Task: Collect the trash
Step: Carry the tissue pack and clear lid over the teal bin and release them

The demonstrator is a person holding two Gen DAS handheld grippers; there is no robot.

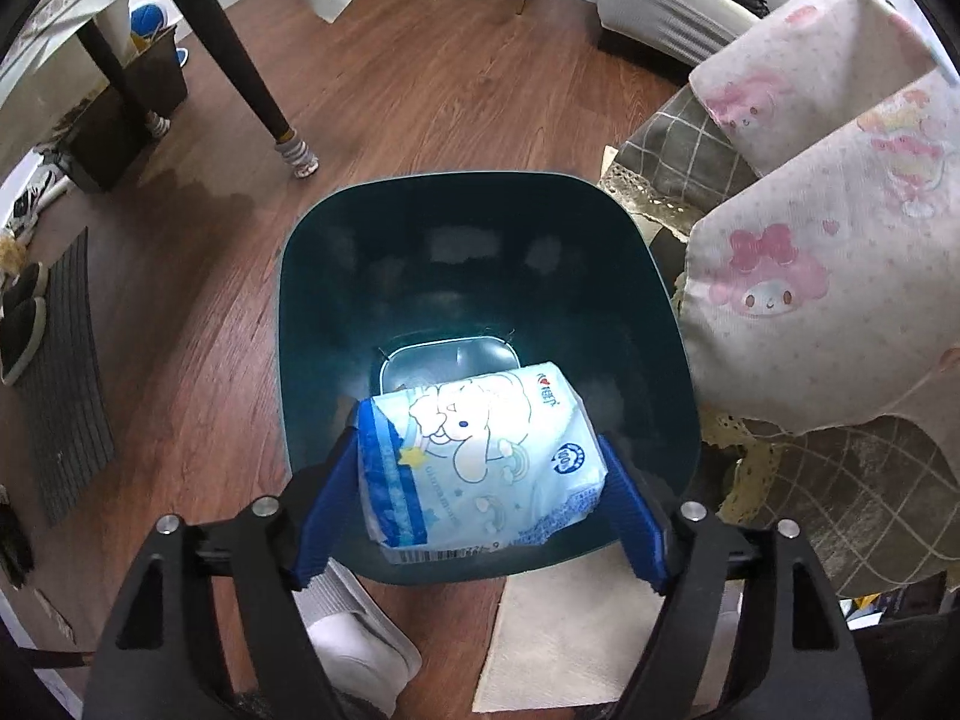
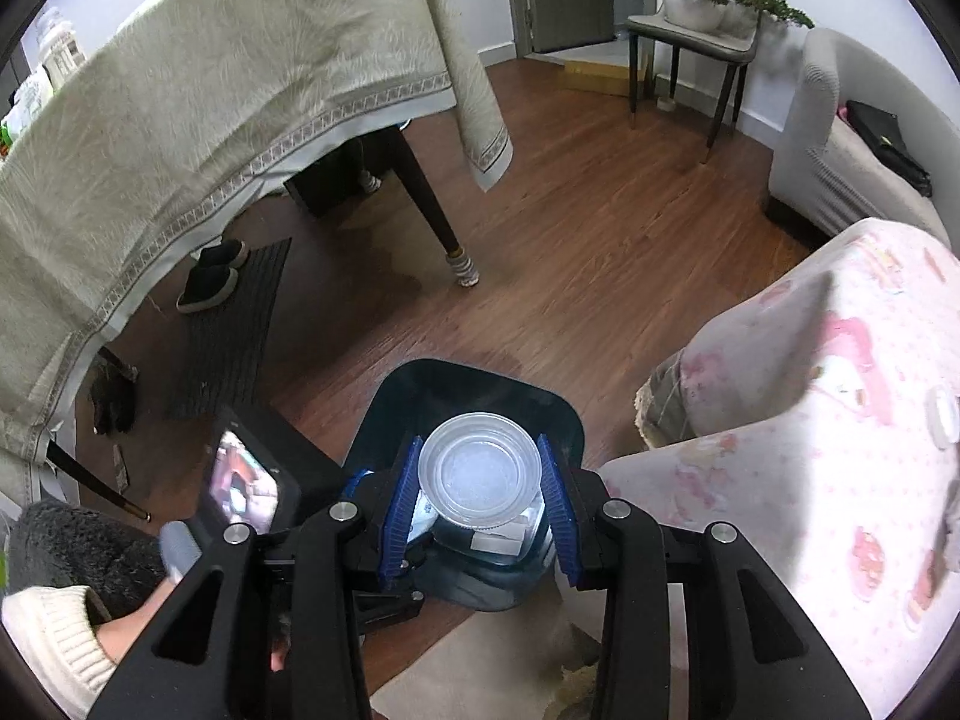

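A dark teal trash bin [image 1: 282, 312] stands on the wood floor, with a pale flat item on its bottom. My left gripper [image 1: 480, 432] hangs over the bin's near side. A light blue tissue pack [image 1: 480, 456] with a cartoon print lies loosely between its blue fingers [image 1: 324, 510], and the jaws stand wide around it. In the right wrist view my right gripper [image 2: 479, 443] hovers above the same bin [image 2: 456, 378], shut on a round clear plastic lid [image 2: 480, 474].
A sofa draped with a pink cartoon blanket [image 1: 810, 276] crowds the bin's right side. A table leg in a striped sock [image 1: 294, 153] stands beyond it, under a hanging tablecloth [image 2: 180, 90]. Slippers on a dark mat [image 2: 210, 288] lie left; a pale rug [image 1: 570, 648] lies near.
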